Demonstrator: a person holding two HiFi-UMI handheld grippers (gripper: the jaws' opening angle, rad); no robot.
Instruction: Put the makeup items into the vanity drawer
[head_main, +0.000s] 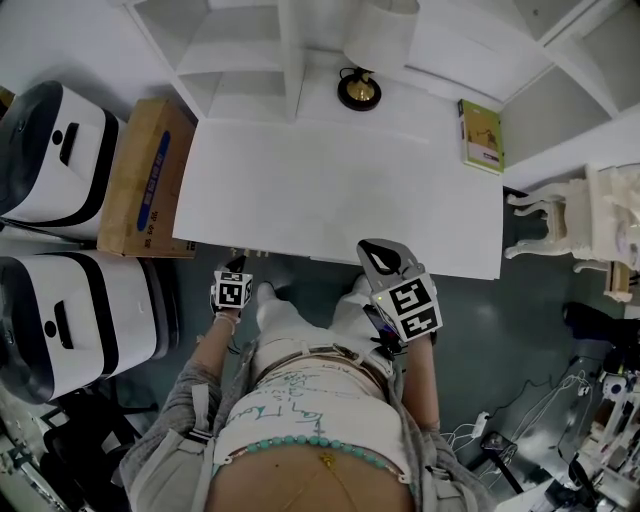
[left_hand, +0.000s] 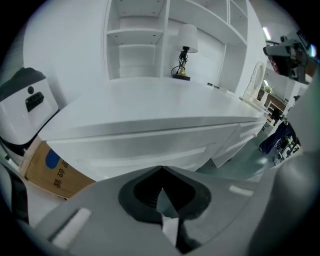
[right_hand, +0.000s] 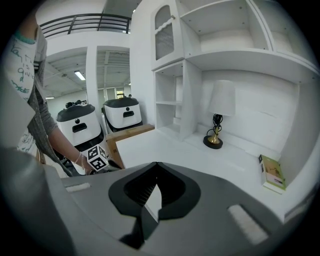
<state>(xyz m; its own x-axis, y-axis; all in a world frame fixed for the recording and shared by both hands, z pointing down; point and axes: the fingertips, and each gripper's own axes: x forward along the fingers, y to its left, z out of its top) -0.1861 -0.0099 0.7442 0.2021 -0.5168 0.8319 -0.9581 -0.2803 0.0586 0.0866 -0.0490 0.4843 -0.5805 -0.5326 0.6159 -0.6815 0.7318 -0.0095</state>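
While standing at the front edge of the white vanity (head_main: 340, 190), holds a gripper in each hand, both close to the body. Points the left gripper (head_main: 237, 266) low at the vanity's front, just under the lip of its top, with jaws pressed together and nothing between them. Faces there the vanity drawer (left_hand: 150, 147), shut flush below the top, near the jaw tips but not touched. Holds the right gripper (head_main: 384, 256) higher, over the front edge of the top, likewise with jaws closed tip to tip and empty. Looks along it across the white top toward a lamp (head_main: 359, 90) with a gold base and a black cord at the back. Takes in also a flat green box (head_main: 481, 135) lying at the top's right rear corner, well apart from both grippers. Shows open white shelves (head_main: 250, 50) behind the top. Shows a brown cardboard box (head_main: 145, 175) just beside the vanity's left end, and beyond that two white-and-black machines (head_main: 55, 150). Shows to the right a white carved piece of furniture (head_main: 560, 215), apart from the vanity, on a grey floor (head_main: 520, 330).
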